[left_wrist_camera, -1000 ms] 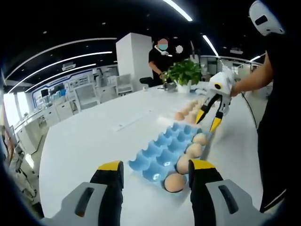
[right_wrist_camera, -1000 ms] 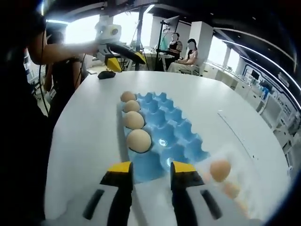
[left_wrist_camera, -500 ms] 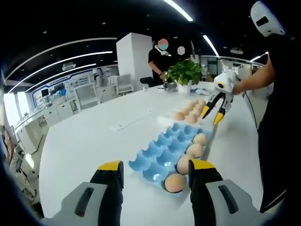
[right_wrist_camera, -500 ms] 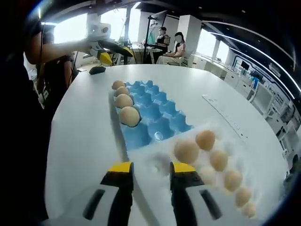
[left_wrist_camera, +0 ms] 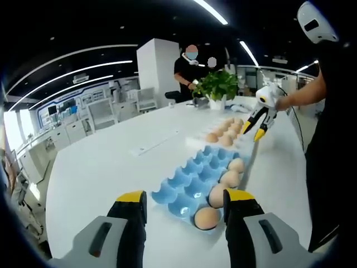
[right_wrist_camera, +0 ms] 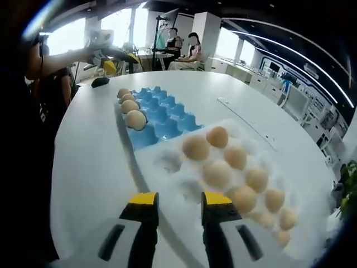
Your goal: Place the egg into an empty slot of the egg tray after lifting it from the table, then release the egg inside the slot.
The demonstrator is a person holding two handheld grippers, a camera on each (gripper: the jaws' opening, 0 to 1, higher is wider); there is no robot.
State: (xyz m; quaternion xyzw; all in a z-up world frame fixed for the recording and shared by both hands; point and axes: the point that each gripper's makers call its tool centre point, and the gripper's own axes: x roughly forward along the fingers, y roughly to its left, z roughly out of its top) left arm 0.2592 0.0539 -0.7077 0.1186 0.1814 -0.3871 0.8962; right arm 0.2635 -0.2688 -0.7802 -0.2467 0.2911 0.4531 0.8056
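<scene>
My left gripper (left_wrist_camera: 186, 198) hangs open and empty just short of the blue egg tray (left_wrist_camera: 187, 176). Several brown eggs (left_wrist_camera: 218, 194) fill the tray's right-hand column, while its other slots stand bare. Farther off, my right gripper (left_wrist_camera: 253, 133) is open above a row of brown eggs (left_wrist_camera: 212, 137). In the right gripper view, that gripper (right_wrist_camera: 179, 201) stands open with nothing between its fingers, in front of a white tray (right_wrist_camera: 167, 162) that holds several eggs (right_wrist_camera: 196, 148). Beyond it lies the blue tray (right_wrist_camera: 167, 125), and the left gripper (right_wrist_camera: 120, 61) is far off.
The round white table (left_wrist_camera: 100, 167) is wide and bare on the left. A potted plant (left_wrist_camera: 217, 86) stands at its far edge, with a person behind it. The person who holds the grippers stands at the right (left_wrist_camera: 329, 139). A dark small object (right_wrist_camera: 100, 82) lies near the blue tray's far end.
The right gripper has drawn away from the blue tray and now sits over the white tray of eggs. The left gripper has stayed put and open.
</scene>
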